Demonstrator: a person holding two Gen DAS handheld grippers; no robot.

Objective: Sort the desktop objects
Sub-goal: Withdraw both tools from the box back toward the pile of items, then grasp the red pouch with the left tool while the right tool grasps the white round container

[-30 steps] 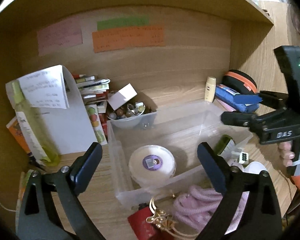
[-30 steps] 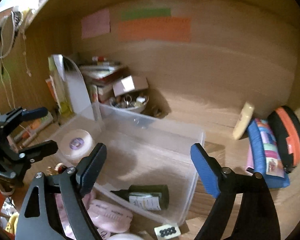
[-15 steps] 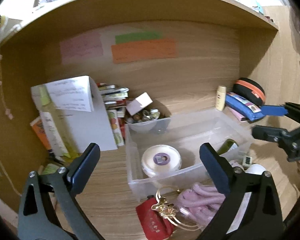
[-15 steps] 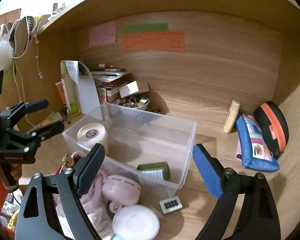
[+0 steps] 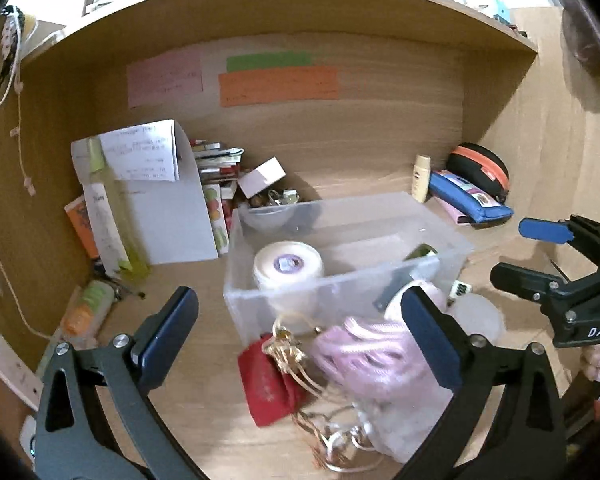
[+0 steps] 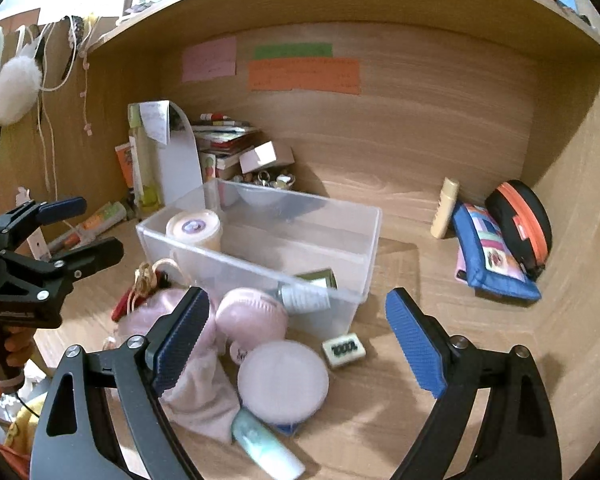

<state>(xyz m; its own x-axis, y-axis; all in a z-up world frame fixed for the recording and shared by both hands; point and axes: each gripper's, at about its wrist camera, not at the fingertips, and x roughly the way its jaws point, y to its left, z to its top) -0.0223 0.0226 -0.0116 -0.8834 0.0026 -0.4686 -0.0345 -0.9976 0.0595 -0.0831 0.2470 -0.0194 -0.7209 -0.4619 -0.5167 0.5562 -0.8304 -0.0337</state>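
A clear plastic bin [image 5: 440, 222] [image 6: 374, 220] sits mid-desk holding a white round jar [image 5: 288, 264] [image 6: 194, 226] and a dark green bottle [image 6: 314, 288]. In front of it lie a red pouch [image 5: 268, 384], gold chains [image 5: 288, 350], a pink knitted item [image 5: 364, 354], a pink round case [image 6: 252, 316], a white round lid [image 6: 282, 380], a small domino-like tile [image 6: 344, 350] and a pale tube [image 6: 266, 448]. My left gripper [image 5: 300, 334] is open and empty above the clutter. My right gripper [image 6: 296, 342] is open and empty above the lid and tile.
Back left: a white paper stand [image 5: 160, 200], a yellow-green bottle [image 5: 112, 216], stacked books [image 5: 220, 160] and a bowl of trinkets [image 5: 272, 204]. Back right: a cream tube [image 6: 444, 208], a blue pouch [image 6: 488, 252] and a black-orange case [image 6: 520, 220]. Wooden walls enclose the desk.
Both grippers have pulled back and up from the bin, so more of the desk and front clutter shows. Both stay open and empty.
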